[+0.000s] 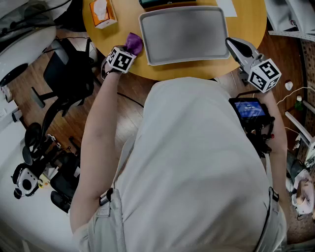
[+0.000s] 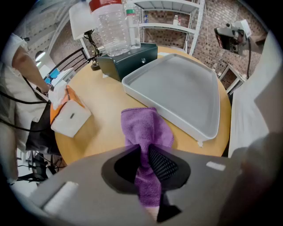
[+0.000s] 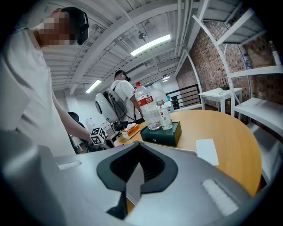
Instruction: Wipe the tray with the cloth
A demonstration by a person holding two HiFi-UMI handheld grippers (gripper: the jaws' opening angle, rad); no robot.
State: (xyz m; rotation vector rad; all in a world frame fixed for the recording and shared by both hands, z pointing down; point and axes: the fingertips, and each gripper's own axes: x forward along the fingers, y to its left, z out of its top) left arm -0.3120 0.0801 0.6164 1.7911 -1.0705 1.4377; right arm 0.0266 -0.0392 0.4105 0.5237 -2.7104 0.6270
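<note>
The grey tray (image 1: 184, 33) lies empty on the round wooden table (image 1: 125, 19); it also shows in the left gripper view (image 2: 177, 88). Just left of its near left corner, my left gripper (image 1: 129, 49) points steeply down and is shut on the purple cloth (image 1: 133, 43). In the left gripper view the cloth (image 2: 143, 126) runs up between the pads of the left gripper (image 2: 143, 165) and drapes onto the table beside the tray's rim. My right gripper (image 1: 231, 43) hovers at the tray's near right corner. The right gripper (image 3: 137, 176) has its jaws drawn together and holds nothing.
An orange and white tissue box (image 1: 102, 12) stands left of the tray. Beyond the tray are a dark green box (image 3: 160, 132), two water bottles (image 3: 147, 106) and a white paper (image 3: 207, 151). Another person (image 3: 119, 99) stands beyond the table. An office chair (image 1: 64, 74) is at its left.
</note>
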